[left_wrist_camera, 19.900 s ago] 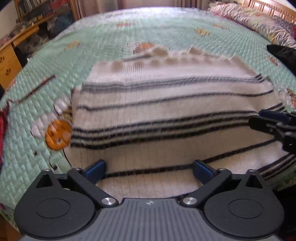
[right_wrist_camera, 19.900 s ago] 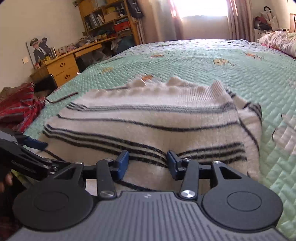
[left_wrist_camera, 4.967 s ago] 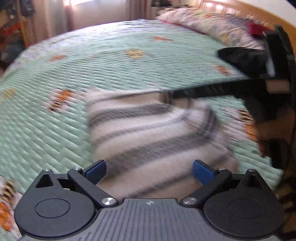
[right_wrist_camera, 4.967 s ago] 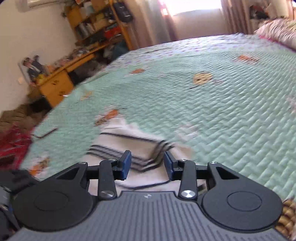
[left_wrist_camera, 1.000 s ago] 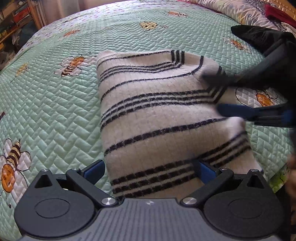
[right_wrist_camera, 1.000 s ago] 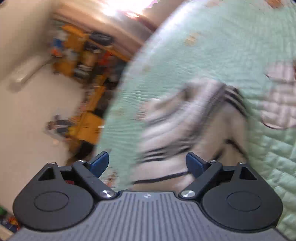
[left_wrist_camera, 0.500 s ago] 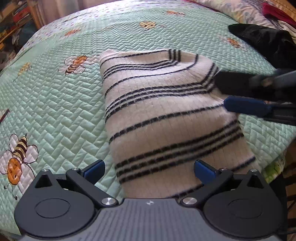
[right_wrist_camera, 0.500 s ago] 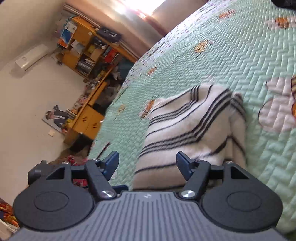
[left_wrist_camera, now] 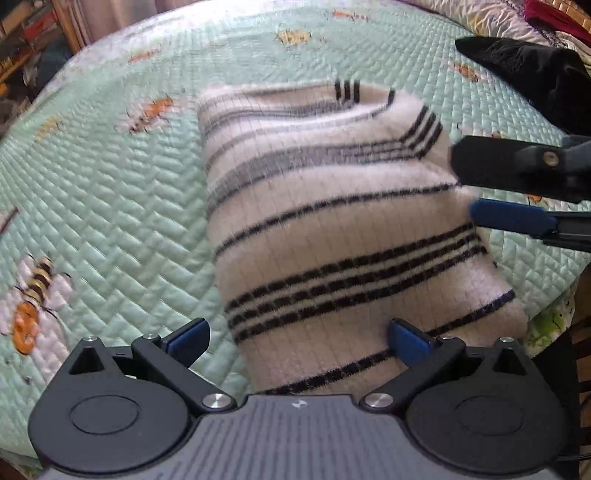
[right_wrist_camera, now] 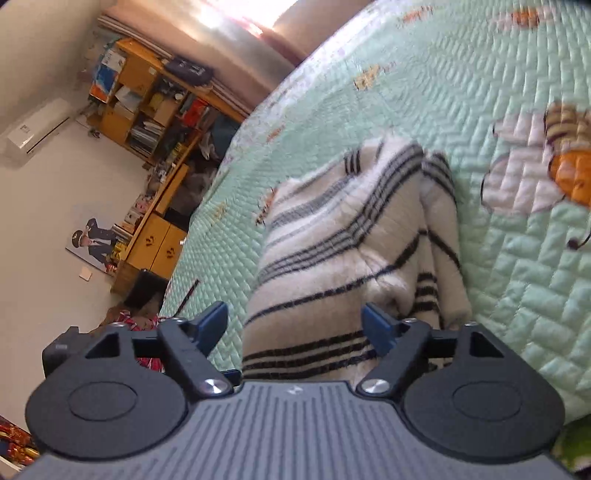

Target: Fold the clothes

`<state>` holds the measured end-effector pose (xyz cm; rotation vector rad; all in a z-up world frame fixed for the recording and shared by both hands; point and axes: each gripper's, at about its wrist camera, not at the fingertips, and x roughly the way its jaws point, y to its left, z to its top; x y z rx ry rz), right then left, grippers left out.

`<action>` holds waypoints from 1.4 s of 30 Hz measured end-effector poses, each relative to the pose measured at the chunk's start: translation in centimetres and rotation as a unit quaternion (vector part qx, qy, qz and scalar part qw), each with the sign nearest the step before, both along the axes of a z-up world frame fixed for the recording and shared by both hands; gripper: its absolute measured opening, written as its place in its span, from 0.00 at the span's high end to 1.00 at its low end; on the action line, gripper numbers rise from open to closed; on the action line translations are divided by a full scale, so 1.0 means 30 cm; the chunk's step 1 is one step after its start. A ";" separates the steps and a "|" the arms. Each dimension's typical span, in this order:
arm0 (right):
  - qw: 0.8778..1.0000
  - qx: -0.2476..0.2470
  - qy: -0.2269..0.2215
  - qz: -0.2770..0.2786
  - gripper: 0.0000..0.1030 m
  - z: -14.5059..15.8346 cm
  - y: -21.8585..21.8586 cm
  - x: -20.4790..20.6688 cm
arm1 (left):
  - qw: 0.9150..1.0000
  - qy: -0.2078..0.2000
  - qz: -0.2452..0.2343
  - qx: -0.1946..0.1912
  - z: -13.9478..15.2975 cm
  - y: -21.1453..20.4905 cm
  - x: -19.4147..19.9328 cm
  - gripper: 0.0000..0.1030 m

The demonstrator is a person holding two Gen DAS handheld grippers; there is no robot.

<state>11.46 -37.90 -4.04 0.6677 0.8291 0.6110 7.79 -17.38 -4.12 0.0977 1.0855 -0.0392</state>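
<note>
A cream knitted sweater w/ thin black stripes (left_wrist_camera: 332, 221), folded into a long thick bundle, lies on a bed covered by a mint-green quilted bedspread w/ orange bee motifs (left_wrist_camera: 110, 184), near the bed's front edge. Left wrist view: the left gripper (left_wrist_camera: 297, 338) is low at the near end of the sweater, its blue-tipped fingers (left_wrist_camera: 186, 338) spread wide, one on each side of the bundle's end, holding nothing. On the right of that view the right gripper (left_wrist_camera: 491, 188) comes in from the side at the sweater's right edge; its black and blue fingers (left_wrist_camera: 509, 218) are apart, w/ the tips at or just beside the knit – can't tell if they touch it. Beyond it, a black garment or cushion (left_wrist_camera: 528, 70) sits on the bedspread, well apart from the sweater; a floral pillow (left_wrist_camera: 480, 14) lies at the far right corner. Right wrist view, tilted: the right gripper (right_wrist_camera: 295, 325) has its fingers (right_wrist_camera: 376, 328) spread open over the near part of the sweater (right_wrist_camera: 343, 240), gripping nothing; folded layers show along the bundle's right side. To the left, past the bed, a wooden bookshelf (right_wrist_camera: 147, 107) is packed w/ books & boxes, above a wooden cabinet w/ drawers (right_wrist_camera: 155, 247); a picture of a uniformed figure (right_wrist_camera: 94, 240) leans on the wall, and a white wall AC unit (right_wrist_camera: 35, 129) hangs higher up. Red patterned cloth (right_wrist_camera: 140, 321) lies low beside the bed.
</note>
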 end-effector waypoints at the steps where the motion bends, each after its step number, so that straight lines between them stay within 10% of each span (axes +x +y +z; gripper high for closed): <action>1: 1.000 -0.014 -0.006 -0.004 0.15 0.013 0.000 -0.002 | 1.000 -0.007 0.002 0.003 0.019 0.001 -0.002 0.01; 14: 0.980 -0.189 -0.056 -0.040 0.13 0.137 0.017 -0.023 | 0.999 -0.005 0.051 0.013 0.128 0.070 0.011 0.01; 23: 0.965 -0.251 -0.068 -0.034 0.12 0.244 0.106 -0.001 | 0.989 -0.062 0.097 0.093 0.235 0.084 0.029 0.01; 32: 0.939 -0.341 0.007 0.049 0.12 0.211 0.258 0.093 | 0.989 0.011 0.140 0.043 0.219 0.168 0.098 0.01; 42: 0.938 -0.335 0.050 0.073 0.12 0.202 0.267 0.164 | 0.989 0.072 0.130 0.022 0.195 0.170 0.154 0.01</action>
